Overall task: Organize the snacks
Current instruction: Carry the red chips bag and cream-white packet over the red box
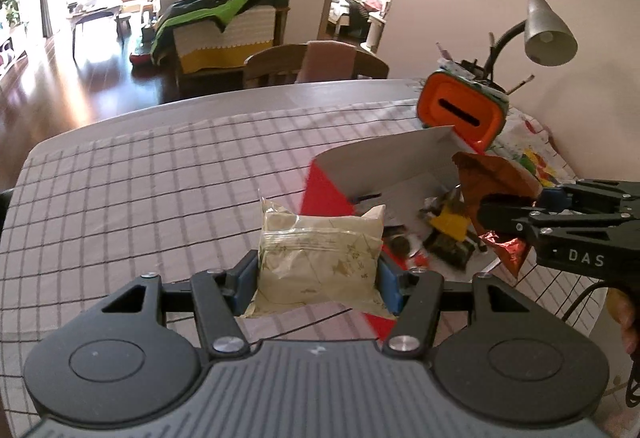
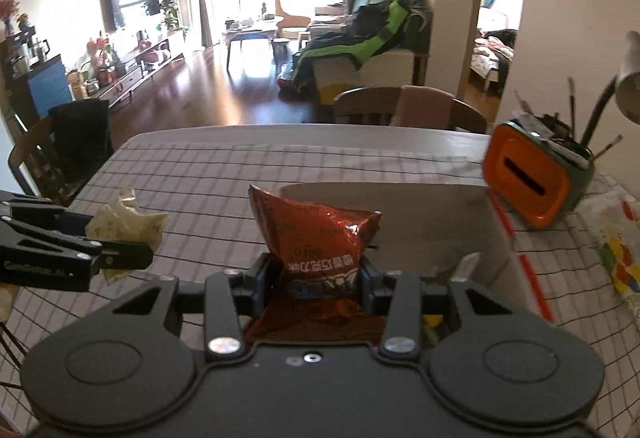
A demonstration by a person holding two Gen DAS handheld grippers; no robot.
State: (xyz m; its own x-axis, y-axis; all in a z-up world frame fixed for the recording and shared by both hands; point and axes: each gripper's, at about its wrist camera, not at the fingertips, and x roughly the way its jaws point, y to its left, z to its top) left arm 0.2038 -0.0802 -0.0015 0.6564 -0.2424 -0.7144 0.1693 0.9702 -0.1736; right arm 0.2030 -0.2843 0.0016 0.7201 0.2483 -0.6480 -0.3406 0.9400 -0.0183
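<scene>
My left gripper (image 1: 318, 280) is shut on a pale cream snack packet (image 1: 320, 254), held above the checked tablecloth; the same gripper (image 2: 120, 250) and packet (image 2: 124, 220) show at the left of the right wrist view. My right gripper (image 2: 316, 278) is shut on a red-brown foil snack bag (image 2: 316, 234), lifted over the table. In the left wrist view that gripper (image 1: 504, 222) and its foil bag (image 1: 492, 182) hang at the right, above an open cardboard box (image 1: 384, 166) with red sides. Several loose snacks (image 1: 448, 230) lie inside the box.
An orange and green holder (image 1: 460, 110) with pens stands behind the box, next to a grey desk lamp (image 1: 548, 30). A wooden chair (image 2: 404, 106) sits at the table's far edge, another chair (image 2: 60, 150) at the left. A colourful sheet (image 2: 620, 254) lies at the right.
</scene>
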